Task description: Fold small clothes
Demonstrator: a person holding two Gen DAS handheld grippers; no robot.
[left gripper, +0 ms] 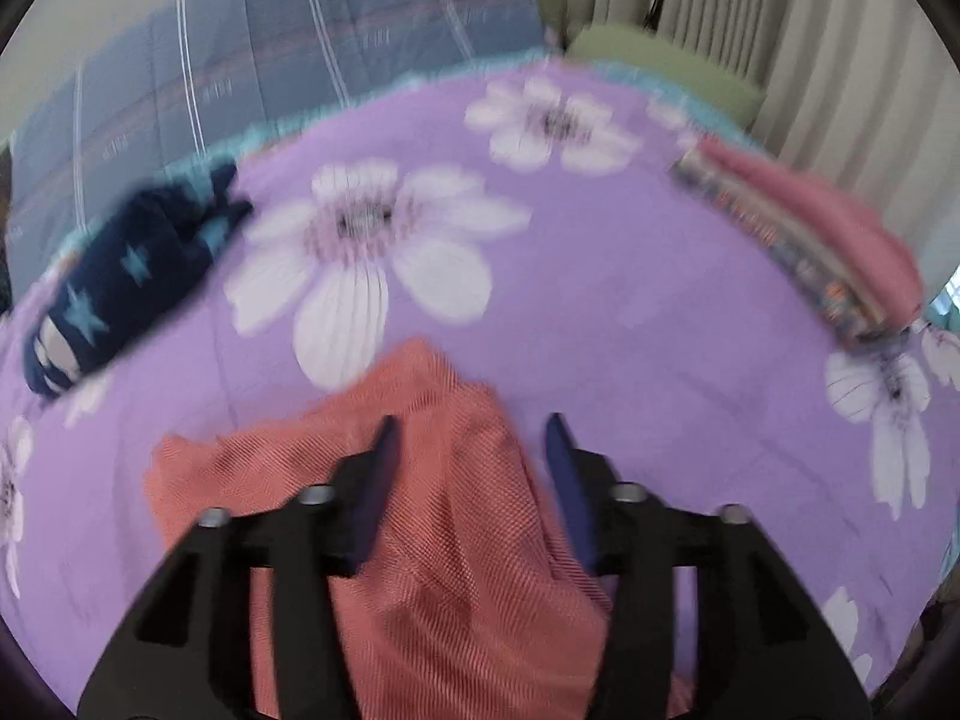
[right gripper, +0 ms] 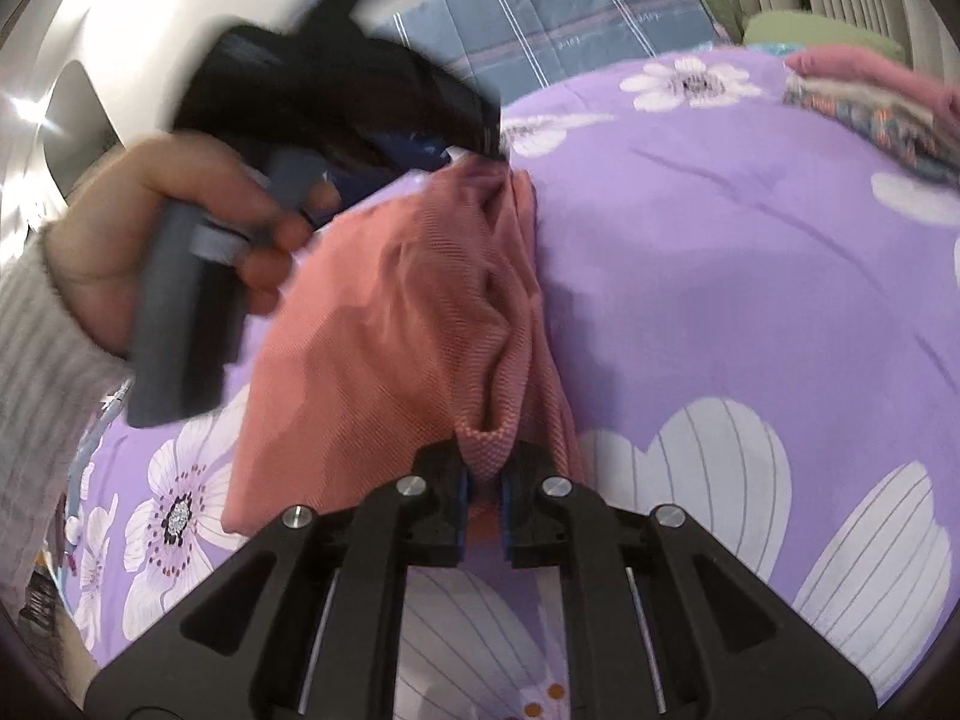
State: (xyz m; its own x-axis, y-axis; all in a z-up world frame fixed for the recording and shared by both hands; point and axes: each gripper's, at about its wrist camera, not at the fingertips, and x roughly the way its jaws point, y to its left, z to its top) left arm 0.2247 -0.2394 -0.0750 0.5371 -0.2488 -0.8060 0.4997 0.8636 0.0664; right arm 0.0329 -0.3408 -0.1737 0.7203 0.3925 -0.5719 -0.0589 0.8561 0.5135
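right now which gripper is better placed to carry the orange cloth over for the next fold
Right. The right gripper is shut on an edge of the orange cloth. The left gripper stands open over the cloth, its pads not pressing, so it would have to regrasp first.

I can read no text, label, brand or number here; the faint marks on the blue-grey striped quilt (left gripper: 288, 60) are too blurred for me to make out.
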